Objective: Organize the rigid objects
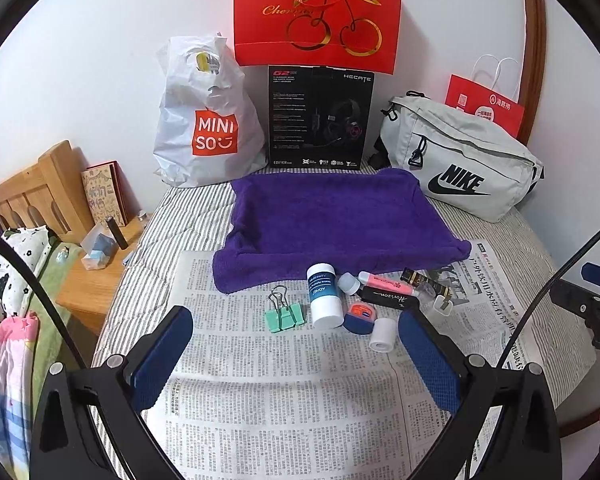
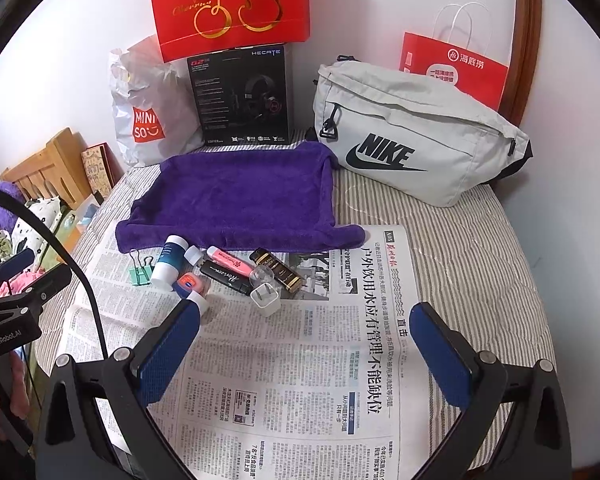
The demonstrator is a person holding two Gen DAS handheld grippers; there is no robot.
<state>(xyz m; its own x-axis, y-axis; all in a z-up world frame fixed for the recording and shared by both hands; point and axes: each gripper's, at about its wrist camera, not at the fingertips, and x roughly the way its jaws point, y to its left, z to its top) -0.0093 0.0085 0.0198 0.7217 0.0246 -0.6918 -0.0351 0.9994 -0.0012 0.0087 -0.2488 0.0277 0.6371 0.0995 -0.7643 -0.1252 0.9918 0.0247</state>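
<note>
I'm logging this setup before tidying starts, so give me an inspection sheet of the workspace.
Surface: newspaper spread on a striped bed cover, purple towel at its far edge.
Job's things: green binder clip, white bottle, pink highlighter, black pen, white charger plug, small orange-lidded jar, clustered on the newspaper by the towel.
Clutter: nothing seen on the newspaper.
Grippers: left gripper and right gripper open, holding nothing.
Cables: a black cable curves at the left.
Surroundings: Nike bag, Miniso bag, headset box, red gift bags against the wall.
</note>
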